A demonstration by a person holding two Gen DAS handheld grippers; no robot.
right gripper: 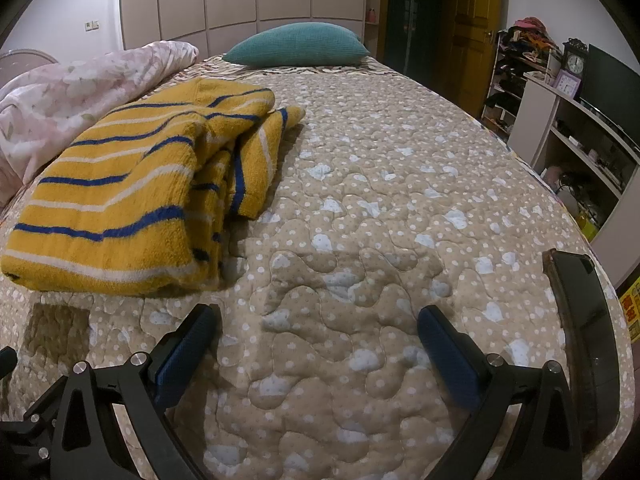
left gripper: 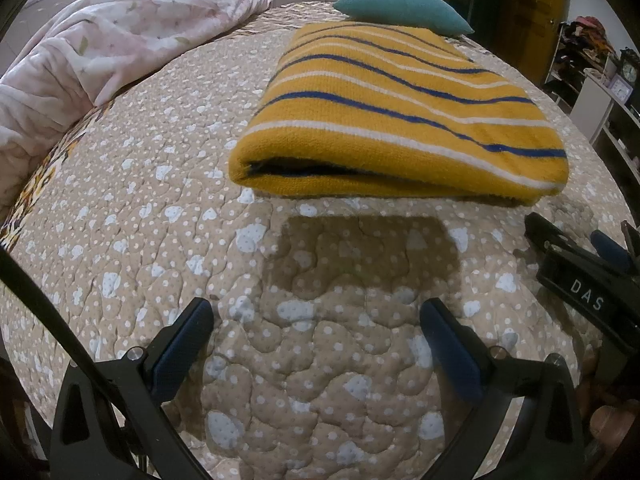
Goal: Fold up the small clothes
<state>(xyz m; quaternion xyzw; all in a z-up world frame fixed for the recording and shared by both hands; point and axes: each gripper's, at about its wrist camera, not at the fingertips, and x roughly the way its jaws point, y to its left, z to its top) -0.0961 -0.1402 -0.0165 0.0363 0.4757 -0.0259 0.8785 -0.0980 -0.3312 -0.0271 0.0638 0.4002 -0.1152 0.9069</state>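
A yellow sweater with blue and white stripes (left gripper: 400, 116) lies folded on the beige quilted bed (left gripper: 160, 200). In the right wrist view the sweater (right gripper: 132, 192) is at the left, with a sleeve edge sticking out on its right side. My left gripper (left gripper: 316, 316) is open and empty, a little short of the sweater's near fold. My right gripper (right gripper: 318, 320) is open and empty over bare quilt, to the right of the sweater. The right gripper also shows at the right edge of the left wrist view (left gripper: 592, 276).
A pink floral blanket (left gripper: 100, 52) is bunched along the bed's left side. A teal pillow (right gripper: 296, 46) lies at the head of the bed. A black phone (right gripper: 580, 320) lies near the bed's right edge. White shelves (right gripper: 568, 136) stand to the right.
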